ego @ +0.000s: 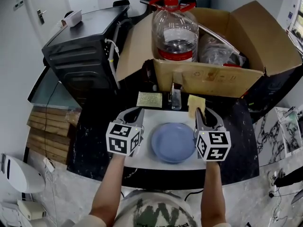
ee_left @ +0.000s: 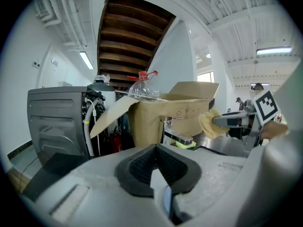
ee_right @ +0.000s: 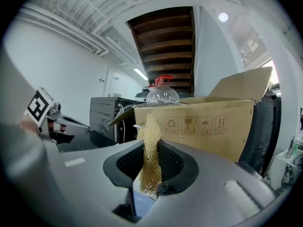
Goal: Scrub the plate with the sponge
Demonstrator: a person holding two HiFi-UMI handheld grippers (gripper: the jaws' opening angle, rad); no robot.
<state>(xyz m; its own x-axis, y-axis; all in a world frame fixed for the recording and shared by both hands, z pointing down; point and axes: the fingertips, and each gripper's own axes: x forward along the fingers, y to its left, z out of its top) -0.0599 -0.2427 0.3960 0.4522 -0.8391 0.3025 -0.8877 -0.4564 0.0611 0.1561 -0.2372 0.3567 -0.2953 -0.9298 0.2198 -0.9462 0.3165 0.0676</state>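
Observation:
A round blue plate (ego: 173, 142) lies on a white mat (ego: 147, 122) on the dark counter. My right gripper (ego: 200, 112) hovers at the plate's far right edge, shut on a yellow sponge (ego: 195, 103) that sticks up past the fingertips. In the right gripper view the sponge (ee_right: 150, 145) stands upright between the jaws of that gripper (ee_right: 150, 169), with a sliver of the plate (ee_right: 142, 205) below. My left gripper (ego: 136, 111) is at the plate's left, shut, holding nothing. The left gripper view shows this gripper (ee_left: 156, 167) with its pads together, and the sponge (ee_left: 207, 123) to the right.
A big open cardboard box (ego: 213, 77) with a large water bottle (ego: 174, 32) stands just behind the mat. A green-yellow scouring pad (ego: 149, 99) and a small clear bottle (ego: 176, 97) sit at the mat's far edge. A black appliance (ego: 85, 51) is at the left.

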